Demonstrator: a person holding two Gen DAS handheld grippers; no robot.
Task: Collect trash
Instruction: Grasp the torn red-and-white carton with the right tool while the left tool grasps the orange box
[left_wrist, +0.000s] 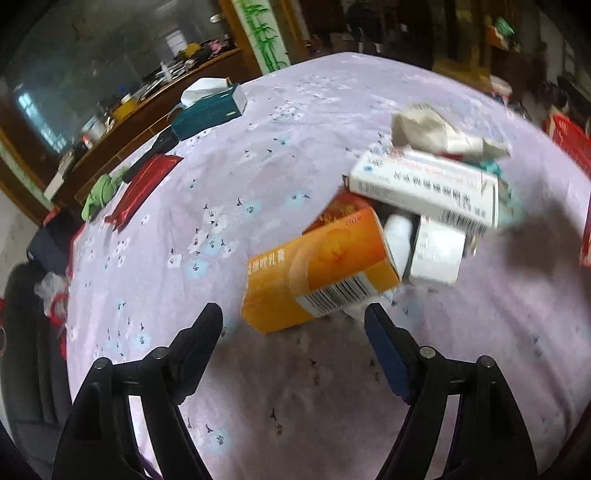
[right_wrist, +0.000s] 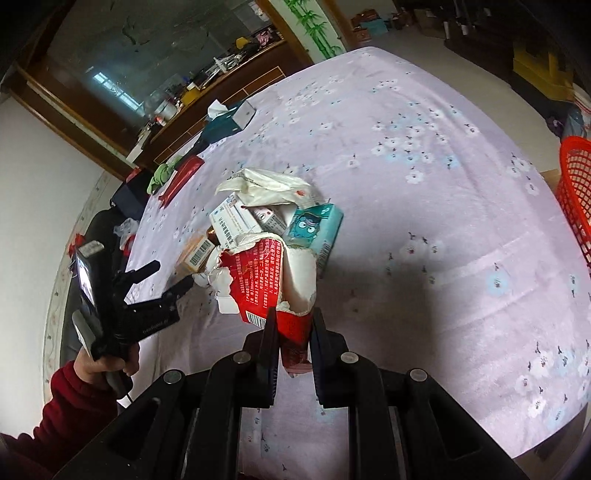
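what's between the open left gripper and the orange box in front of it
Nothing: in the left wrist view only bare purple flowered tablecloth lies between the left gripper and the orange box, whose near corner sits just beyond the fingertips.

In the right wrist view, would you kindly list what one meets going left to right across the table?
left gripper → orange box → torn red carton held by the right gripper → teal tissue pack → red basket

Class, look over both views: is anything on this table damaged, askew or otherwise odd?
Yes. The red carton gripped in the right tongs is torn open, with ragged white edges. The orange box lies tilted against a jumbled heap.
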